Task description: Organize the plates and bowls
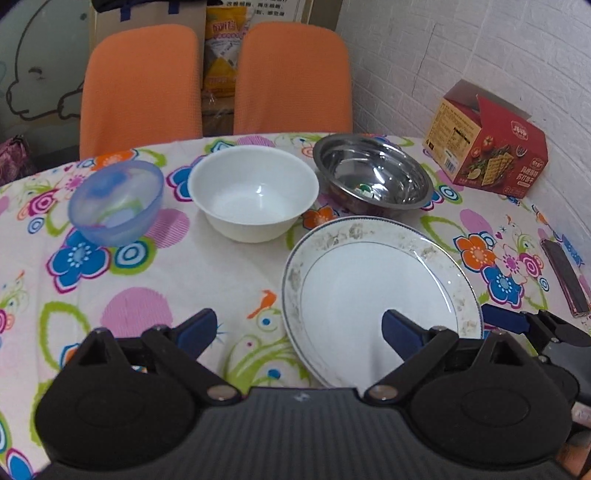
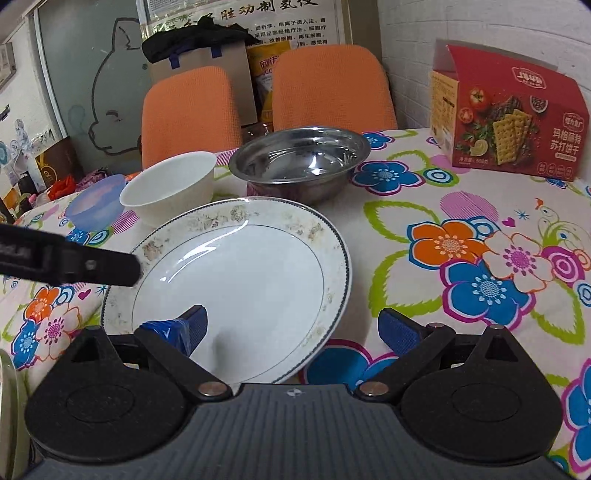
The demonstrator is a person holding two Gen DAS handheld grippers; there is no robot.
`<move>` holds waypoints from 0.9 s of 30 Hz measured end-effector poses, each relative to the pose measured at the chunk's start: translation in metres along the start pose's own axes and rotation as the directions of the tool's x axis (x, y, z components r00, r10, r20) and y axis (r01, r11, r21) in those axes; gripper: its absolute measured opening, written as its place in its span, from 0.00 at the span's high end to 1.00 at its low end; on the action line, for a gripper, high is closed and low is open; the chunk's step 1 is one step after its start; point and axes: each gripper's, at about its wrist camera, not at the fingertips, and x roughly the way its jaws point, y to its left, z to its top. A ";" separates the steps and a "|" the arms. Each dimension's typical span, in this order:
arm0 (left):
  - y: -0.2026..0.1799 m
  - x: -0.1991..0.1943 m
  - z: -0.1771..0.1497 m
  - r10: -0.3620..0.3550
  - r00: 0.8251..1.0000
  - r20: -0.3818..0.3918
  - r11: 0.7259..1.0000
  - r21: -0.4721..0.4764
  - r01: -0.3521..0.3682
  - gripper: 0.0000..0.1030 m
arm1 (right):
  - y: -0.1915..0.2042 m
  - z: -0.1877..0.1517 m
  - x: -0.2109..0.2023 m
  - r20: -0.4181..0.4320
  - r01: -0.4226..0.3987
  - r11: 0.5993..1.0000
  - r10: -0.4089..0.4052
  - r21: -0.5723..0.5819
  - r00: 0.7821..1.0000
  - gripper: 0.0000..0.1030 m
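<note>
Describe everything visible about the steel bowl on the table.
The steel bowl is a wide, shallow basin of shiny metal with a rolled rim, standing upright and empty on the floral tablecloth at the far side. Its polished inside reflects light; the left wrist view shows a small coloured spot, possibly a sticker. The white bowl stands beside it and the patterned plate just in front. Neither gripper touches it.

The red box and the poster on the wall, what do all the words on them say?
Red cracker box: "玛柏丽特" over "苏打饼干".
Its top logo, small badge and side panel: too small to read.
Wall poster: big line partly readable, "胜功制氢仪"; the small rows are too blurred.
Yellow bag behind the chairs: blurred.
Plate, bowls: no words.
</note>
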 end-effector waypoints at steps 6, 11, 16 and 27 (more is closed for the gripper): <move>-0.001 0.045 0.009 0.013 0.997 -0.078 0.999 -0.031 -0.015 0.11 | 0.009 0.003 0.011 -0.007 -0.010 0.998 0.010 -0.068 1.000 0.15; -0.009 0.046 0.008 0.048 0.998 -0.049 0.998 0.037 -0.046 0.36 | 0.021 -0.003 0.013 0.033 -0.018 0.994 0.022 -0.109 0.999 0.13; -0.013 0.044 0.008 0.042 0.998 -0.051 0.999 0.034 -0.040 0.53 | 0.028 -0.004 0.011 0.046 0.006 0.998 -0.003 -0.067 0.999 0.13; -0.007 -0.017 -0.015 0.040 0.999 0.007 0.999 0.014 -0.040 0.65 | 0.055 -0.015 -0.042 0.103 -0.060 0.997 0.063 -0.039 0.993 0.13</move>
